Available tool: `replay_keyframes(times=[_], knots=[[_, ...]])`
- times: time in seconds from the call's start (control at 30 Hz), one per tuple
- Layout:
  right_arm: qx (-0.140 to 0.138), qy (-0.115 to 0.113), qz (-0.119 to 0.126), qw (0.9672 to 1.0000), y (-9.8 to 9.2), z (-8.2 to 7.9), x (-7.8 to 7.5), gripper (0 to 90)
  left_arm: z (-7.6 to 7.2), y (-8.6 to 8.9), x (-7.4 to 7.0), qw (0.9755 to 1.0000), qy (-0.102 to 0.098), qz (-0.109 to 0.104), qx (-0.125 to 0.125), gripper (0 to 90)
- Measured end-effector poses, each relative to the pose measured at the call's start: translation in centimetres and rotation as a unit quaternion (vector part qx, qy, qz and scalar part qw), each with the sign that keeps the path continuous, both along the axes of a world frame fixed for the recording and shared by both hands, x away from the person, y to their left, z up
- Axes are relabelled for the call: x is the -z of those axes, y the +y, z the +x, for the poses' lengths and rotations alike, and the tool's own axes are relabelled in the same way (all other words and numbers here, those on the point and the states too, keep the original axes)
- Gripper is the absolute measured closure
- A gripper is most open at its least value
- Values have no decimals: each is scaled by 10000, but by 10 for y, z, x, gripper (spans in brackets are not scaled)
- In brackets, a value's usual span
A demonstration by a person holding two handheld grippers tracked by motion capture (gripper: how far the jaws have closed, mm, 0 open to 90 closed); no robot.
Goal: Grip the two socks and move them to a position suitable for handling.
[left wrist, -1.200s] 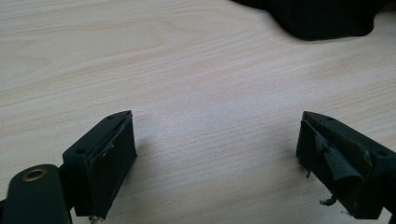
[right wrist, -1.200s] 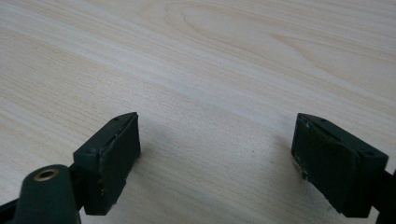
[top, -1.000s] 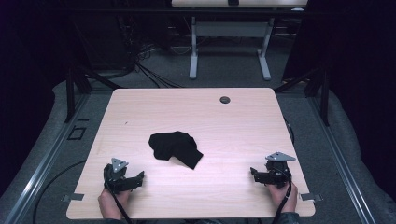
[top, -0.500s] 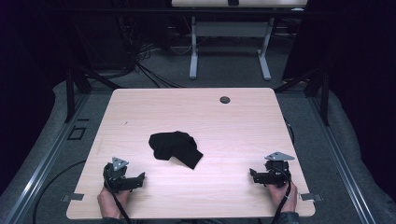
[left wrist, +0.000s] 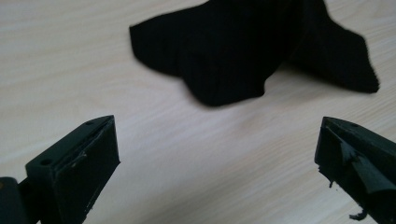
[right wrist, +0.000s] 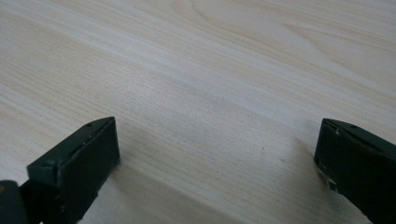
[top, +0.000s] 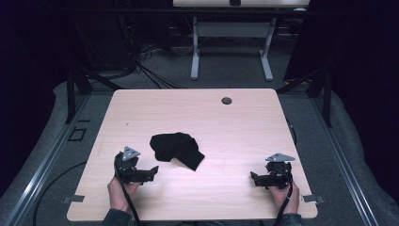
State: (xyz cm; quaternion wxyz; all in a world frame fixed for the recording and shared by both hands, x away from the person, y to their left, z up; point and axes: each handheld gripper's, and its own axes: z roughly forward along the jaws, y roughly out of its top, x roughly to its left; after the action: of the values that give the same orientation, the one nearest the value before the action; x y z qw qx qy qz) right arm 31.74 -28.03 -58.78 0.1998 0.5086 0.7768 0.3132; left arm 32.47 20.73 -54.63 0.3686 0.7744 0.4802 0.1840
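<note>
Loosely crumpled black knit cloth (top: 176, 149) on pale woodgrain table (top: 235, 127).

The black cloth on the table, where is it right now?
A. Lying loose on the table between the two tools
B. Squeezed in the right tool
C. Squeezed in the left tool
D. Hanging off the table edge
A: the black cloth lies crumpled on the wooden table, apart from the open left tool and the open right tool.
</note>
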Motion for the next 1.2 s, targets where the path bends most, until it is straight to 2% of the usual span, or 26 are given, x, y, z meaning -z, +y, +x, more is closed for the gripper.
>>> replay_keyframes(times=[0.07,0.17,0.2,0.37,0.4,0.5,0.57,0.6,0.63,0.67,0.7,0.77,0.83,0.9,0.97,1.0,1.07,1.17,1.2], knots=[[0,3,0,10000,0,0,0,0,7,-9,-10,9998,-53,-52,165,0],[-7,14,-1,10000,0,0,0,0,13,-15,-17,9995,-51,-83,307,0],[0,12,0,10000,0,0,0,1,19,-22,-23,9993,-93,-43,372,0],[12,4,4,10000,-1,0,0,4,37,-36,-29,9984,21,-17,566,1],[22,4,-5,10000,-1,0,0,4,43,-40,-31,9976,118,-38,686,23],[48,-13,4,10000,-1,0,0,6,53,-47,-32,9966,232,-20,788,92],[64,-22,4,10000,-1,0,0,7,60,-51,-30,9971,383,31,662,156],[62,-25,17,10000,-1,0,0,8,60,-51,-30,9971,383,31,662,164],[62,-25,17,10000,-1,0,0,8,64,-52,-29,9966,505,56,642,164],[68,-29,17,10000,-1,0,0,10,69,-54,-27,9959,643,95,634,227],[62,-15,-3,10000,-1,0,0,10,71,-56,-26,9950,746,83,664,253],[81,-29,-5,10000,-1,0,0,10,73,-57,-25,9943,800,91,699,289],[107,-15,19,9999,-1,0,0,10,76,-61,-22,9921,907,83,858,327],[107,-15,18,9999,-1,0,0,10,77,-64,-20,9920,901,70,882,365],[109,-15,18,9999,-1,0,0,10,78,-66,-19,9926,800,91,913,418],[109,-15,19,9999,-1,0,0,10,78,-68,-18,9918,832,122,959,453],[113,-14,17,9999,-1,0,0,11,76,-72,-16,9919,778,295,959,525],[118,-9,20,9999,-1,0,0,12,76,-76,-13,9916,762,410,959,666],[121,-9,20,9999,-1,0,0,12,76,-78,-12,9917,739,448,954,666]])
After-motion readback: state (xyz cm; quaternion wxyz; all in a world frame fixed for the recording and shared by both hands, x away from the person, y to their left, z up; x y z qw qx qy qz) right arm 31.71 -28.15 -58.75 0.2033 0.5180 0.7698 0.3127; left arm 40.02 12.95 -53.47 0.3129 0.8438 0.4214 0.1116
